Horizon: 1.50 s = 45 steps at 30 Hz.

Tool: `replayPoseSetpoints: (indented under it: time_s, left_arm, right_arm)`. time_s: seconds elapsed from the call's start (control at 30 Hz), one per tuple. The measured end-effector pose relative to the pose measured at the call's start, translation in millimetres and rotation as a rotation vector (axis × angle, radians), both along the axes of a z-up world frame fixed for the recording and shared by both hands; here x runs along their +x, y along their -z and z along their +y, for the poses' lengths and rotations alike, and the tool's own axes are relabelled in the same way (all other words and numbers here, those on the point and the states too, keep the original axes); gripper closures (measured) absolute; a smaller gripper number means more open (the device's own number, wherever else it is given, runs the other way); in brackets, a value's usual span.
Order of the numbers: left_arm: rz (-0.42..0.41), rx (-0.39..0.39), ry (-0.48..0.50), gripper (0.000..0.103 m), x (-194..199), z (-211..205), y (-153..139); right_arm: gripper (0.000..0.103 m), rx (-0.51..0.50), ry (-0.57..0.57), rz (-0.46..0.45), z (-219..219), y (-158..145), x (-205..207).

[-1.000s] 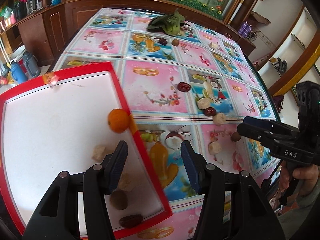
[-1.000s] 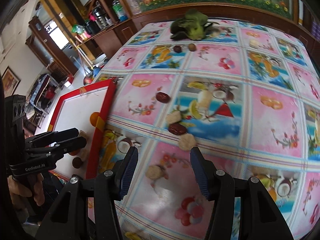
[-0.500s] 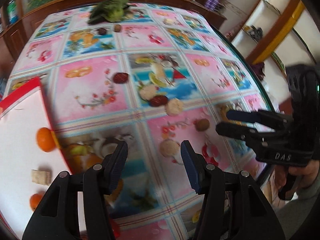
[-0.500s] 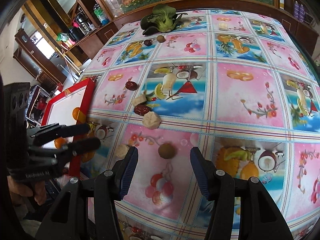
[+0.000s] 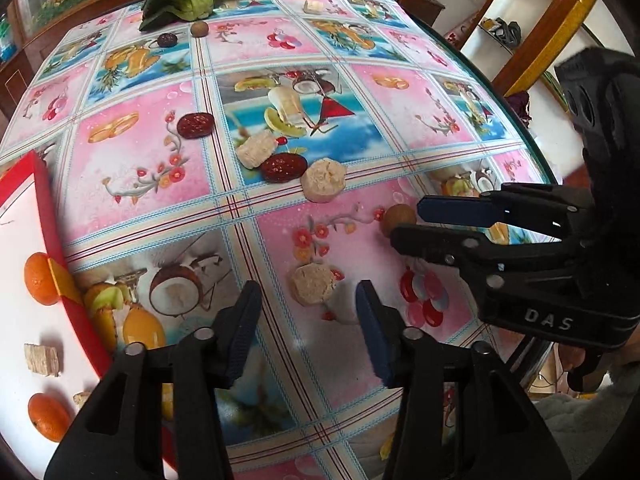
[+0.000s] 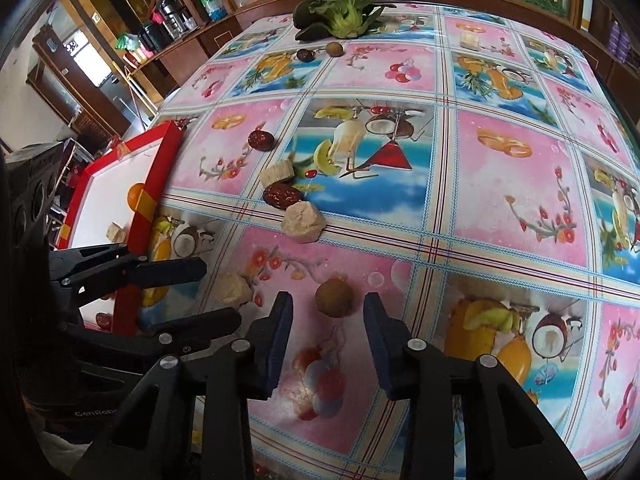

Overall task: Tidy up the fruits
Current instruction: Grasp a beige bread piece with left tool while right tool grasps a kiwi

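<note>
Brown fruit (image 6: 334,297) between closing right claw (image 6: 326,312) fingers, ungripped.

Bright, even daylight; soft glare sheens the glossy worktop (image 5: 168,168) cloth, shadows are faint. Both views are sharp, with strong fisheye bending and dark vignetting at the corners

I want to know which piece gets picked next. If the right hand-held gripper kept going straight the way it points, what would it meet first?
Most likely the small round brown fruit, which lies on the tablecloth just ahead, between the closing jaws of the right hand-held gripper. No contact shows yet.
</note>
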State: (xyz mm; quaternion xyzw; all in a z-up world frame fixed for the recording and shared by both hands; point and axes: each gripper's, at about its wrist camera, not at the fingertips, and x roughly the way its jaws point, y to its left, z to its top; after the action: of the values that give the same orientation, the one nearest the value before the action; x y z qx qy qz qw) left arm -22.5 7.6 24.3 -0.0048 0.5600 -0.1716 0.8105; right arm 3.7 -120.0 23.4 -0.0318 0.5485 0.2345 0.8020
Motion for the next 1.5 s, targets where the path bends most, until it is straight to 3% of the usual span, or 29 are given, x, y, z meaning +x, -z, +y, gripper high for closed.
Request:
replayPoseSetpoints:
  time_s: [0.07,0.17,0.3,0.97,1.5]
  left_arm:
    - [0.0,-0.001,0.006,0.063,0.0,-2.2,2.0]
    - [-0.005,0.0,0.019,0.072,-0.6,-5.8,3.1]
    - [-0.005,-0.005,0.02,0.083,-0.2,-7.5,4.2]
    - [-0.052,-0.093,-0.126,0.083,-6.5,35.2,-20.1]
    - [-0.129,-0.076,-0.386,0.083,-36.9,135.5,-48.1]
  right_arm:
    - [0.071,-0.01,-0.006,0.004,1.7,3.6,1.6]
    - [0.081,-0.025,-0.021,0.007,3.5,8.8,0.8]
    - [0.082,-0.024,-0.031,0.005,3.1,9.9,-0.5]
    - [0.082,0.027,-0.093,-0.033,17.4,-11.0,-4.8]
    - [0.082,0.102,-0.239,-0.061,92.1,-32.4,0.3]
